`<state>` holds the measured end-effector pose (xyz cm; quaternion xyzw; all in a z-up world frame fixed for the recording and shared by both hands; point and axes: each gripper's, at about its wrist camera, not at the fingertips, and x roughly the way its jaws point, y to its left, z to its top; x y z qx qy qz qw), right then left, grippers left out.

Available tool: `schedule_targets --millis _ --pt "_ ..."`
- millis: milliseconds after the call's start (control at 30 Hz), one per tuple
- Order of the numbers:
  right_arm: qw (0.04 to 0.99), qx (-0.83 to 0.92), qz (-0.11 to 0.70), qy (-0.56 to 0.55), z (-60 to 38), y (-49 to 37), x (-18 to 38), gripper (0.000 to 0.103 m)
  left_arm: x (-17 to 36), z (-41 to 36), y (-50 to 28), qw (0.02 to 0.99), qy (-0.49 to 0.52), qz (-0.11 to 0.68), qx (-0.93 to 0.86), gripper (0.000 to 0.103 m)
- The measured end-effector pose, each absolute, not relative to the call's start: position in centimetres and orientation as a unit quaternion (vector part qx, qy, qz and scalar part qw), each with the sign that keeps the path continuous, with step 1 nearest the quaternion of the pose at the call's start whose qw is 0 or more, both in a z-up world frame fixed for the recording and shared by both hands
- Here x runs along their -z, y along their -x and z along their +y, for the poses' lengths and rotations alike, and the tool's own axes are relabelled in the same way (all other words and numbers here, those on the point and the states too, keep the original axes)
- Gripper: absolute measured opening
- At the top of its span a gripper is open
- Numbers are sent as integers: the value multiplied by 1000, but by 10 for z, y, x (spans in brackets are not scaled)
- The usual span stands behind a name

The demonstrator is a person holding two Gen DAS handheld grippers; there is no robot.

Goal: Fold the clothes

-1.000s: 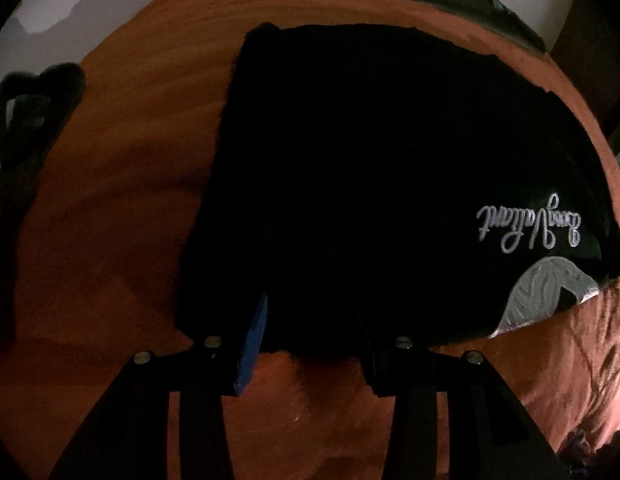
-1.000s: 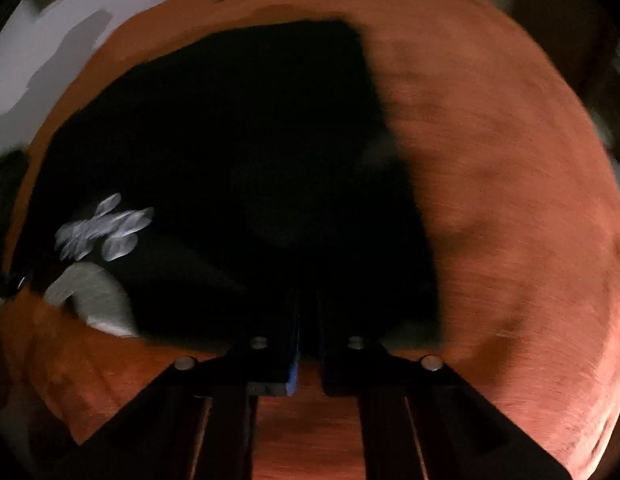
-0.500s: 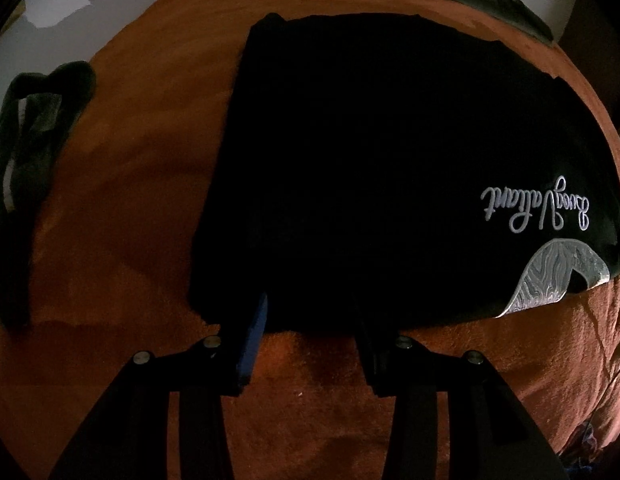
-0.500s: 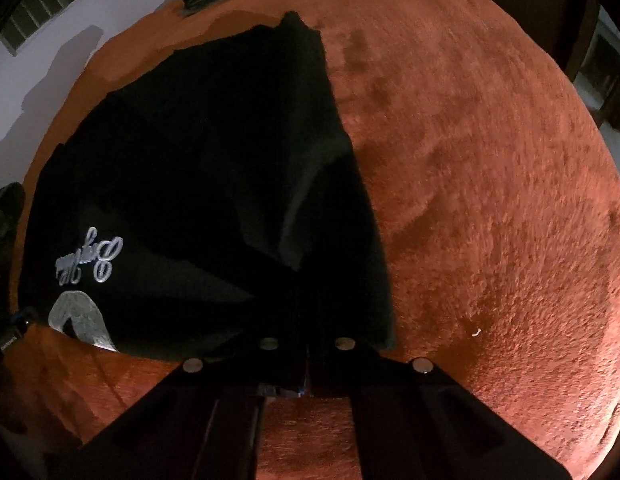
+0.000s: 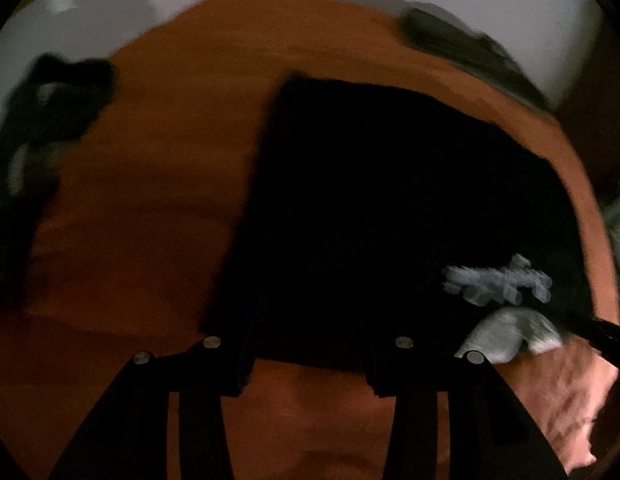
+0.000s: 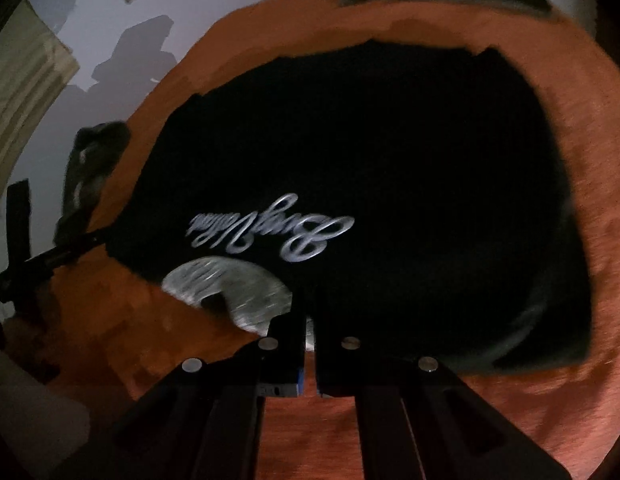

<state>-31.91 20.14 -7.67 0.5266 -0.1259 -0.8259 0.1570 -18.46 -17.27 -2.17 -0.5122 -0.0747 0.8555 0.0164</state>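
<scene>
My right tongs are swinging across from the garment's plain side to its printed edge, pressed nearly together, and I cannot tell whether they are pinching cloth. My left tongs are hanging spread at the near hem. The black garment is lying flat on the orange bed. Darker clothes are sitting further back.

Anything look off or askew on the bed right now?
Nothing stands out. The black shirt lies mostly flat on the orange blanket; the right gripper is nearly shut at its near hem, the left gripper open at the hem.
</scene>
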Motion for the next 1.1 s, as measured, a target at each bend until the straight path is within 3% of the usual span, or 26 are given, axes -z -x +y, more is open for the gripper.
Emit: schedule_targets --millis 133,333,533,767,933,1100 --pt "183 809 -146 -539 186 321 88 2 31 -122 186 136 524 -61 -839 45" --pt "209 793 -155 -550 170 322 98 2 51 -81 218 211 535 -48 -816 45" --pt "222 777 -163 -566 165 324 113 2 83 -66 225 209 558 -23 -803 45" --pt "234 769 -184 -565 181 325 120 2 80 -67 224 219 552 -6 -804 45" --pt "200 770 -227 -562 220 323 127 0 82 -89 225 191 558 -24 -807 45" --pt "158 789 -211 -555 241 319 123 0 83 -96 226 172 560 -43 -809 45"
